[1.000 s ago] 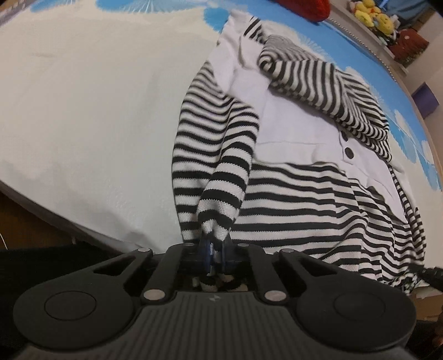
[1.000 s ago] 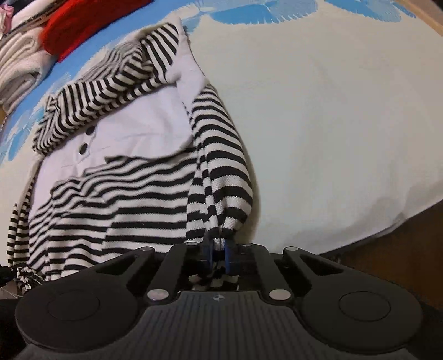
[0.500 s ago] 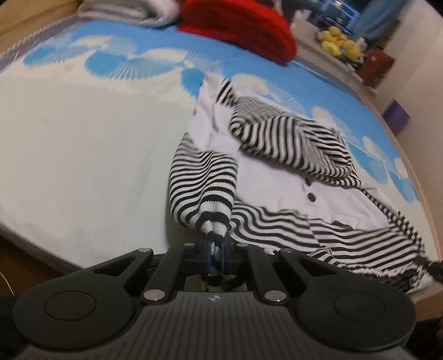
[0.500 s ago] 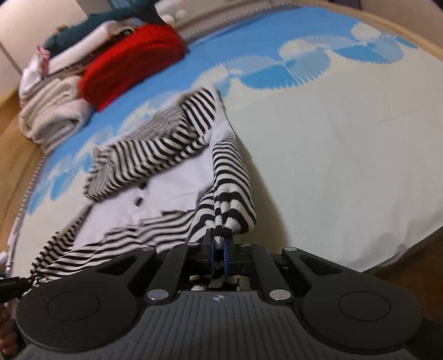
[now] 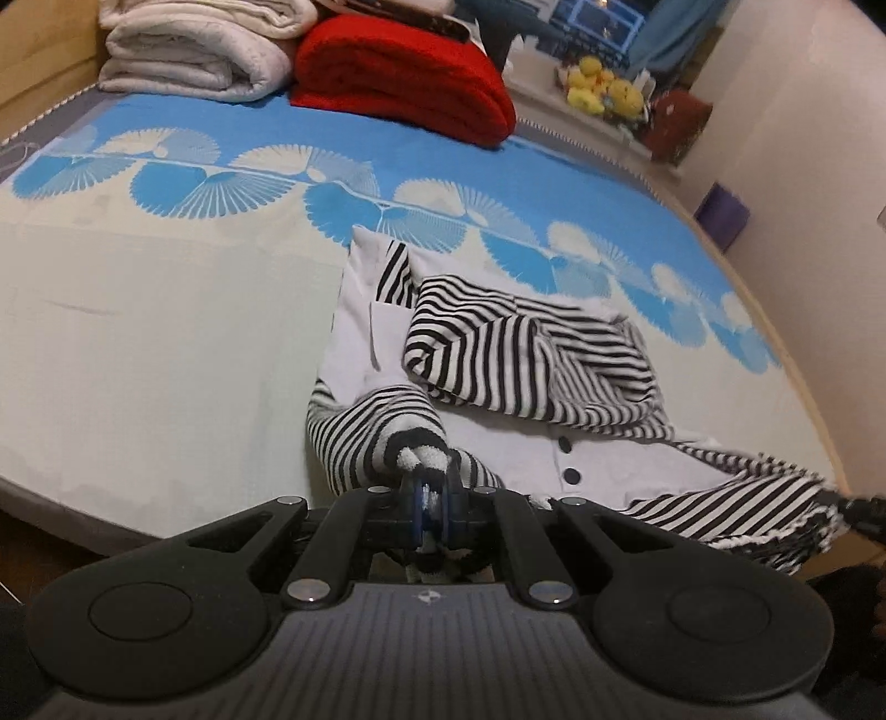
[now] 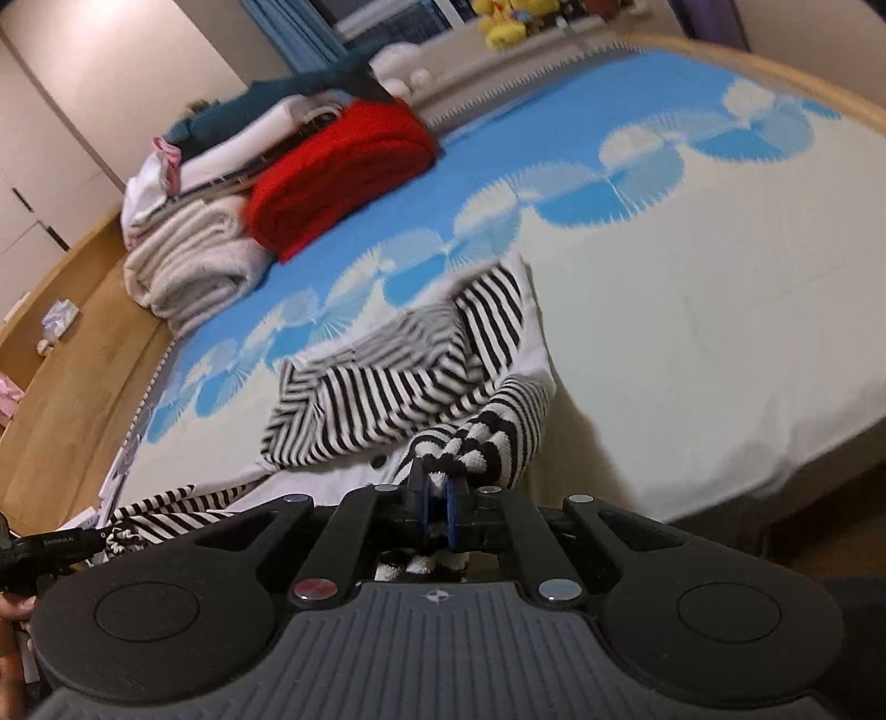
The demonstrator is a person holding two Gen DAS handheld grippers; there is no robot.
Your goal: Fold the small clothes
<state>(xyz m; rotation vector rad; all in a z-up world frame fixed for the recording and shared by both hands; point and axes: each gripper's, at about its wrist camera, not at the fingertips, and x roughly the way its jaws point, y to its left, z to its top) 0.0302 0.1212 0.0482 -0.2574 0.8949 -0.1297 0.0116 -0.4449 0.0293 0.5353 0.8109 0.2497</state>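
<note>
A small black-and-white striped garment (image 5: 531, 354) with a white front panel and dark buttons lies on the bed, part folded over itself; it also shows in the right wrist view (image 6: 387, 387). My left gripper (image 5: 431, 495) is shut on a striped edge of the garment near the bed's front edge. My right gripper (image 6: 436, 498) is shut on the opposite striped edge. The other gripper's tip shows at the left of the right wrist view (image 6: 50, 548), holding striped cloth.
The bed has a cream and blue fan-patterned sheet (image 5: 166, 332). A red folded blanket (image 5: 398, 72) and white folded towels (image 5: 194, 50) lie at the far end. Yellow plush toys (image 5: 603, 88) sit on a shelf beyond. The bed's front edge drops off below the grippers.
Both grippers have lowered and tilted up toward level, still shut on the garment's edges. More of the far bed and room has come into view; the lifted cloth has bunched closer to the fingers.
</note>
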